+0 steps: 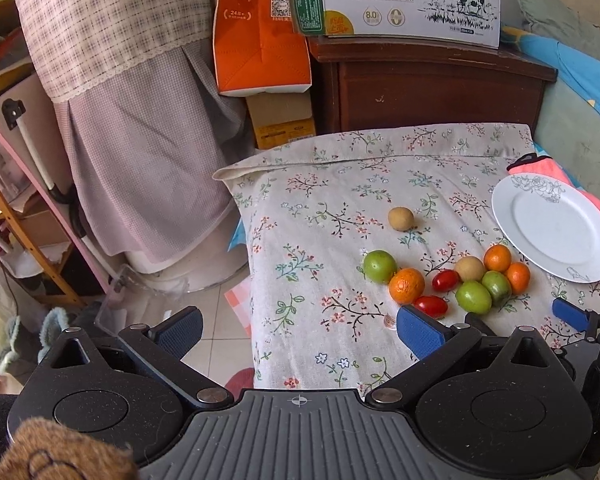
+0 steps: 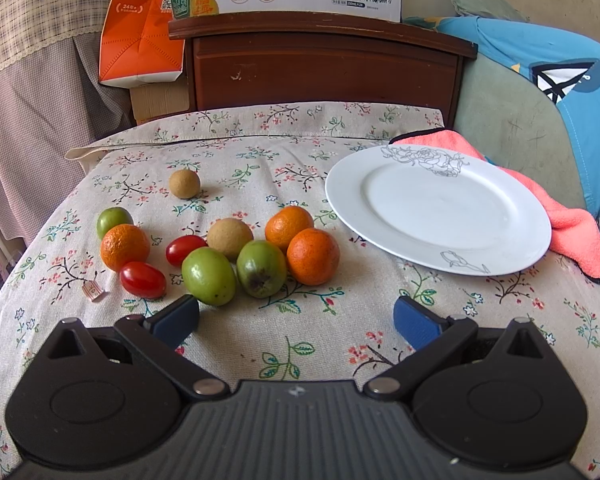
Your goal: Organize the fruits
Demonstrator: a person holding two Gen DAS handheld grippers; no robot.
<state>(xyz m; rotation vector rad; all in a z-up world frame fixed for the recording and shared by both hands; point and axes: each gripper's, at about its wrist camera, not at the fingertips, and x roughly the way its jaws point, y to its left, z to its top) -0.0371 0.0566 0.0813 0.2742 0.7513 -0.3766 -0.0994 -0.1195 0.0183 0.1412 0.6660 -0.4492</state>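
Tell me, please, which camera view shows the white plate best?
The right wrist view: the plate sits whole and large, both line drawings clear. In the left wrist view it lies small at the right edge, still whole.

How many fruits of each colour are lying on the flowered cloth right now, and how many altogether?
Orange fruits: 3
Green fruits: 3
Red tomatoes: 2
Brown fruits: 2
Total: 10, all on the cloth; none on the plate.

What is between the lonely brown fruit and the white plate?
Nothing but bare flowery cloth between the lone brown fruit and the plate, shown in the right wrist view.
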